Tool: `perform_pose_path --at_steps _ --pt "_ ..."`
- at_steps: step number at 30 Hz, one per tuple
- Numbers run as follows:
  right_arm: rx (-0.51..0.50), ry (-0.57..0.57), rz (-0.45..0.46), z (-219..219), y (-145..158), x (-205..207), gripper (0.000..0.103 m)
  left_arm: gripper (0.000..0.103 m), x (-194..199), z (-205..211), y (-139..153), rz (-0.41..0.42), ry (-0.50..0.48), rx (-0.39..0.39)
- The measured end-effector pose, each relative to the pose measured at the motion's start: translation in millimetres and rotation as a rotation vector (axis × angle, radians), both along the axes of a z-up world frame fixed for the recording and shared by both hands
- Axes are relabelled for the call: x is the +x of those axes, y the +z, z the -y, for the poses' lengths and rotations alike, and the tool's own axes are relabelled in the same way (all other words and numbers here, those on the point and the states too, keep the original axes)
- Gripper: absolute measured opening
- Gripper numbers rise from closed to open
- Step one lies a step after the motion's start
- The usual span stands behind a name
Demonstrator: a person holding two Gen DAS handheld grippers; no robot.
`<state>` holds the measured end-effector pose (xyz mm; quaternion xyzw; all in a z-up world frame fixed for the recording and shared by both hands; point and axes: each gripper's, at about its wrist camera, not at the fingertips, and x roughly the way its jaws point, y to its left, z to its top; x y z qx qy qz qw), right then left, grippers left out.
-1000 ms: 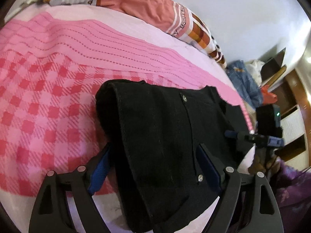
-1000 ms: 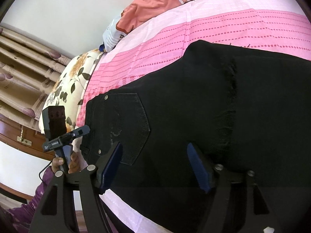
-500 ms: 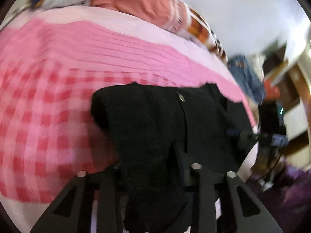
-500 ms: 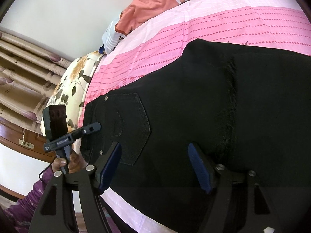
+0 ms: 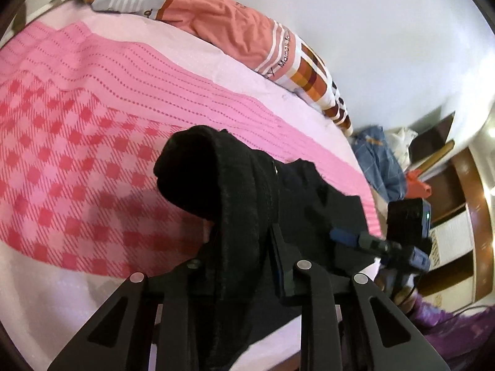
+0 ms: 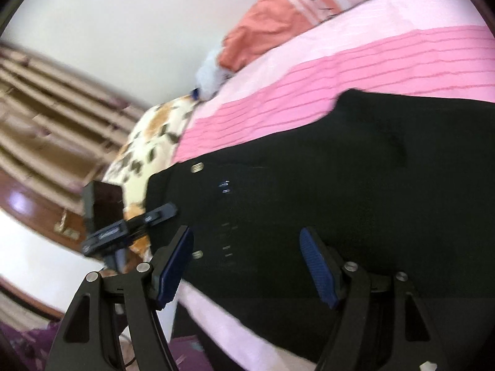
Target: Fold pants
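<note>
Black pants (image 6: 340,179) lie across the pink bed (image 5: 77,130). In the left wrist view my left gripper (image 5: 244,259) is shut on a bunched fold of the black pants (image 5: 235,191), lifted off the bedspread. In the right wrist view my right gripper (image 6: 247,262) is open, its blue pads (image 6: 318,266) hovering over the waist part of the pants near the bed's edge. The right gripper also shows in the left wrist view (image 5: 371,241), and the left gripper shows in the right wrist view (image 6: 130,225).
An orange and white blanket (image 5: 235,31) lies at the head of the bed by the white wall. A floral pillow (image 6: 145,151) lies at the bed's end. Blue clothes (image 5: 377,160) and wooden shelves (image 5: 458,204) stand beyond the bed.
My left gripper has shut on the fold of the pants and lifted it. My right gripper has stayed open and shifted over the pants; its view is blurred.
</note>
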<state>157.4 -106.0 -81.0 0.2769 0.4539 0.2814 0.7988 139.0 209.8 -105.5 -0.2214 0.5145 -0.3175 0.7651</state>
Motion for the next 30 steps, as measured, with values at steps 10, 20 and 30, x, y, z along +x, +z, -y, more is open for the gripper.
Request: perform_pose_path --at_steps 10,20,30 --pt "0.11 0.168 0.001 -47.0 5.2 2.3 0.07 0.025 -15.8 30.0 25.6 -0.011 0.002 -0.046" --pt "0.1 0.322 0.071 -93.0 13.8 -0.6 0.07 0.025 -16.6 56.5 34.2 -0.064 0.012 -0.097" --pt "0.139 0.253 0.149 -47.2 30.2 -25.3 0.07 0.025 -26.3 127.7 47.2 -0.104 -0.065 -0.148"
